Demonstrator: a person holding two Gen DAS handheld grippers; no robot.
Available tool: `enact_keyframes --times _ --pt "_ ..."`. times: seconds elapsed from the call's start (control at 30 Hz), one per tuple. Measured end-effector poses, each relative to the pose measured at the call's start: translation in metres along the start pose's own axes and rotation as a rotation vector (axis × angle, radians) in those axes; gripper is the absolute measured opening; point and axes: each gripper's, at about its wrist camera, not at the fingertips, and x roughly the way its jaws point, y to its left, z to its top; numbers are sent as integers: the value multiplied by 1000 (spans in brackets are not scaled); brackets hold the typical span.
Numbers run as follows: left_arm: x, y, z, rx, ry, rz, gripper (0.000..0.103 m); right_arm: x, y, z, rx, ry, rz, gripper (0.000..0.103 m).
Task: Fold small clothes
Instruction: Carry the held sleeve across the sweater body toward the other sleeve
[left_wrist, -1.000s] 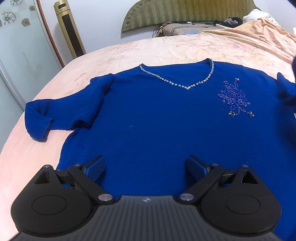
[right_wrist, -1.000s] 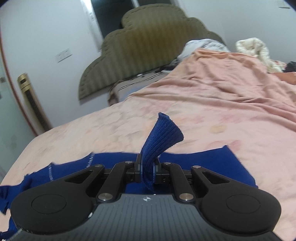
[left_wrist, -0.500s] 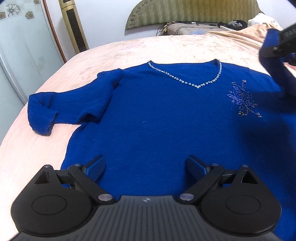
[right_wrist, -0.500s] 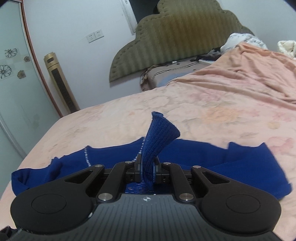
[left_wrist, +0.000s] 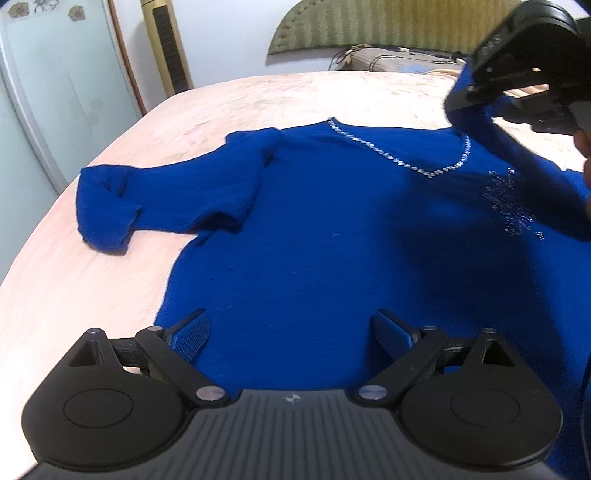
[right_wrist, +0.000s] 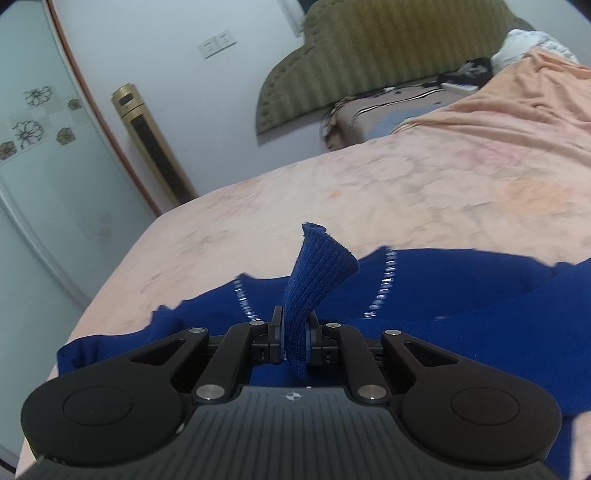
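Blue sweater (left_wrist: 332, 236) lies flat, front up, on the pink bedspread (left_wrist: 92, 295). Right gripper (right_wrist: 295, 332) pinches its sleeve cuff (right_wrist: 317, 266), raised above the neckline. Left gripper (left_wrist: 291, 332), jaws spread, hovers over the hem.

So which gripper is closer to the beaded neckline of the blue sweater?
Right. The right gripper, shut on a sleeve cuff, hangs just above the neckline. The left gripper, fingers open, hovers over the lower part of the sweater, far from it.
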Motion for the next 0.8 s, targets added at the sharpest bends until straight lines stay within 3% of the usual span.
enact_keyframes --times 0.5,0.8 --pt "2 19 -5 -47 17 -2 96 44 57 -12 -28 78 83 14" --pt "4 23 -5 -58 22 -1 96 64 69 -12 -18 100 92 14"
